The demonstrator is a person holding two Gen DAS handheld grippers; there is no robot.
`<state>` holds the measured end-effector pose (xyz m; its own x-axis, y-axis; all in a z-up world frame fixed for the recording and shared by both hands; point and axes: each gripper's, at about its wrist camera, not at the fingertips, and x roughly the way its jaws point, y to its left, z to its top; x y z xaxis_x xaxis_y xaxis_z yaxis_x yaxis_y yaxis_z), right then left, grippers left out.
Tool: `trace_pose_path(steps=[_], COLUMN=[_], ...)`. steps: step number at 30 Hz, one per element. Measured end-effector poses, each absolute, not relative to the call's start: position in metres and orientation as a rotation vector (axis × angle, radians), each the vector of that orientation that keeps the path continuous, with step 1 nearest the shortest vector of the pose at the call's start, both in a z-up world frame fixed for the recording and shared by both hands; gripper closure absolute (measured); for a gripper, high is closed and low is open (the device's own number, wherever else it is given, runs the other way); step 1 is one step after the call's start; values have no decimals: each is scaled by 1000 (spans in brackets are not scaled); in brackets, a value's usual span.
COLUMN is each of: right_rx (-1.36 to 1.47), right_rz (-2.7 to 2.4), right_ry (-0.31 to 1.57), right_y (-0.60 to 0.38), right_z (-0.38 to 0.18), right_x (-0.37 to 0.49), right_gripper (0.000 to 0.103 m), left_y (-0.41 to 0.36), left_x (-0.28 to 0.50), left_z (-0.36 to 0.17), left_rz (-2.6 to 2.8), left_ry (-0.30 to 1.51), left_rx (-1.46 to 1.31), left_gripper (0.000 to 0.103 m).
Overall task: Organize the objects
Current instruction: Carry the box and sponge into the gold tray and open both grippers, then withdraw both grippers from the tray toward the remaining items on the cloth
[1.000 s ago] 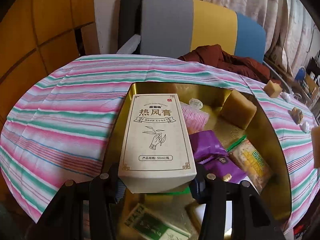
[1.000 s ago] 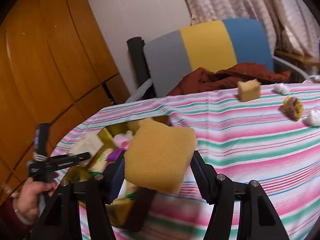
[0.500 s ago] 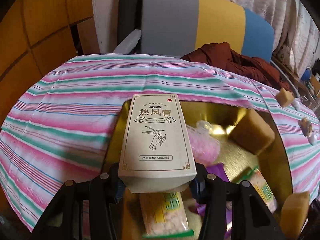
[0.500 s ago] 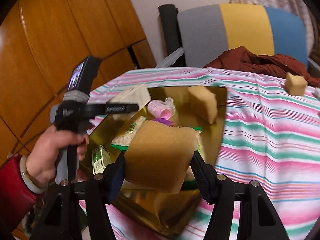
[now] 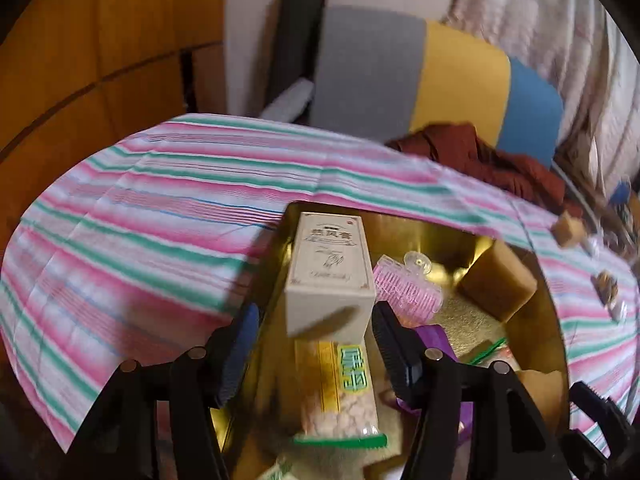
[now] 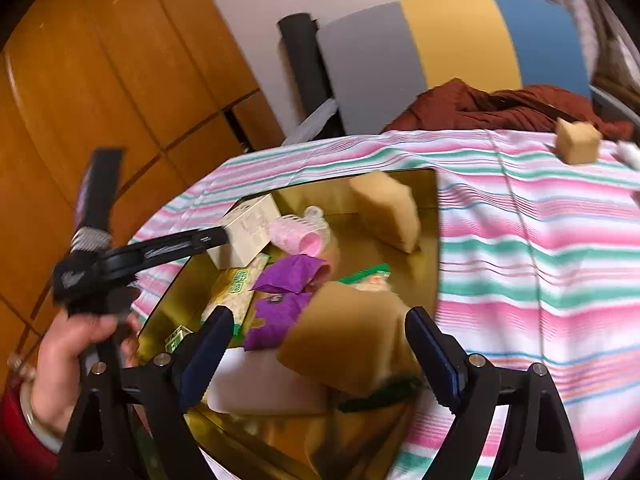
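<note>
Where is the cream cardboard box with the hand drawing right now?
In the left wrist view the cream box sits at the gold tray's left wall, just beyond the open left gripper, with the pink hair roller on its right.

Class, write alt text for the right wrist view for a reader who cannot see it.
The right gripper, its jaws just opened, hangs over a gold tray with a tan sponge loose between its fingers. The tray sits on a striped tablecloth and holds a cream box, pink roller and purple packets; the left gripper reaches in.
</note>
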<state>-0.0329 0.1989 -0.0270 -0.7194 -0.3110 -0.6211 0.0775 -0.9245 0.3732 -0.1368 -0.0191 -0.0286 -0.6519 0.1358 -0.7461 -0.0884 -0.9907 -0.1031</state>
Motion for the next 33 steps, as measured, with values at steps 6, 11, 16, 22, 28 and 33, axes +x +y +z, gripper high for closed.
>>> trace_pose_path(steps=[6,11,16,22,28,33], right_rx=[1015,994,970,982,1026,1073], right_rz=[-2730,-2743,-2769,-2813,-2871,-2915], right_ry=[-532,-588,-595,-624,-652,-683], right_y=[217,232,241,263,291,317], right_z=[-23,-20,-16,-20,-27,-35], right_x=[-14,-1,6,14,19,23], right_gripper=[13,13,13,13,13,13], left_y=[-22,7,34,59,90,116], left_x=[-95,-71,-46,-24,-10,2], left_z=[-18,-14,-15,-15,-19,-20], left_rz=[2792,2735,2687,2614,2537,2476], left_ry=[-206,-138,-61,-23,45,76], left_rx=[-1144,-1094,-1043,-983,-972,-963], left_gripper=[43,42,42,41,41,41])
